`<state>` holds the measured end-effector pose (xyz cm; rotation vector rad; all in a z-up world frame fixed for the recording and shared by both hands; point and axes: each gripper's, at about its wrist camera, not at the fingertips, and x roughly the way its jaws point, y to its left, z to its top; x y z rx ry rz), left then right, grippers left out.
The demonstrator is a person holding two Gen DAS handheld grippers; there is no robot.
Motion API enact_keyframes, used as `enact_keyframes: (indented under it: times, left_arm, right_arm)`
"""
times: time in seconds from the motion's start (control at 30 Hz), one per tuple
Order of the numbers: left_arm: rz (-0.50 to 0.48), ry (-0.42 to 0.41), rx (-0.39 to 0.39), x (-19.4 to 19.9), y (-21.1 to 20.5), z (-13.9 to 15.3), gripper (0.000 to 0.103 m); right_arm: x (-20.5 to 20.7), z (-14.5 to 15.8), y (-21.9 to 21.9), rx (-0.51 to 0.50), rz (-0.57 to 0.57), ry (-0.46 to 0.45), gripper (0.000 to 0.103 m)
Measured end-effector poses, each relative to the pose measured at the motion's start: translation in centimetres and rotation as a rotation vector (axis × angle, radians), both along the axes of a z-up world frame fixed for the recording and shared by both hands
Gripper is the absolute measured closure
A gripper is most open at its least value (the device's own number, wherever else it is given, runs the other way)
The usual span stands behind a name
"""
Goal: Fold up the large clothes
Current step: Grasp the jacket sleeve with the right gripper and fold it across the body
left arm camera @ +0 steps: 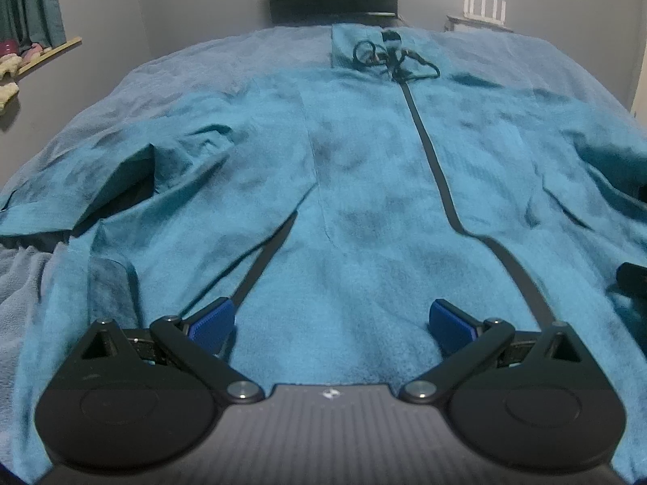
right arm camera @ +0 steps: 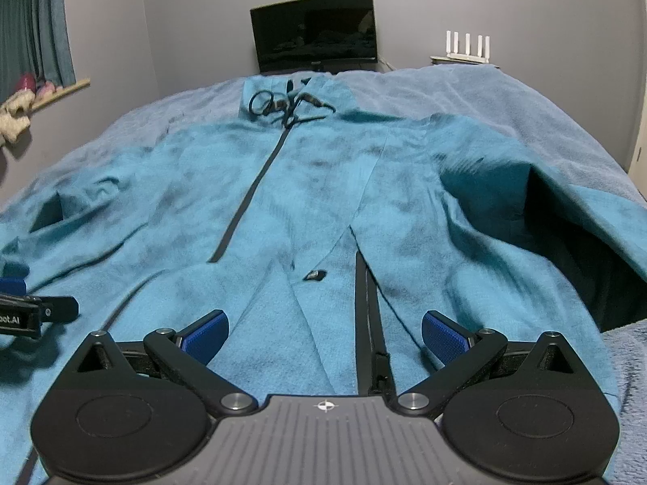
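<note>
Your left gripper [left arm camera: 331,323] is spread wide, its 2 blue pads [left arm camera: 213,325] apart over the hem of the jacket [left arm camera: 364,186] and holding nothing. Your right gripper [right arm camera: 325,333] is just as wide — empty too, with a dark zipper strip [right arm camera: 366,307] running up between its fingers. In the right wrist view the left gripper's tip [right arm camera: 24,311] shows at the far left, low over the cloth.

Ahead of both tools the teal jacket lies front-up and spread flat on the blanket [right arm camera: 505,97], sleeves out to either side. The main zipper [left arm camera: 428,149] runs away from you to the collar, where black drawcords [left arm camera: 388,58] lie tangled. Past the bed stand a dark monitor [right arm camera: 315,34] and — to its right — a white router [right arm camera: 467,46].
</note>
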<state>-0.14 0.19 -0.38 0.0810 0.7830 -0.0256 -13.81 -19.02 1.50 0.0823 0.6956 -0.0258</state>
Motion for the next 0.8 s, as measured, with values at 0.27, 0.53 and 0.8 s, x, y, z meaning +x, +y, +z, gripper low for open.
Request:
enact_keyframes:
  times: [0.27, 0.53, 0.8]
  left_arm:
    - [0.002, -0.092, -0.124, 2.9, 0.6, 4.6, 0.000]
    - [-0.100, -0.073, -0.015, 5.4, -1.4, 2.5, 0.000]
    - [-0.063, 0.069, -0.094, 5.9, 0.1, -1.6, 0.000]
  right_arm:
    - [-2.3, 0.8, -3.3, 0.091, -0.111, -0.179, 0.000]
    - [-3.0, -3.3, -12.2, 0.441, -0.483, -0.114, 0.006]
    - [-3.5, -7.4, -17.0, 0.634, -0.698, -0.186, 0.023]
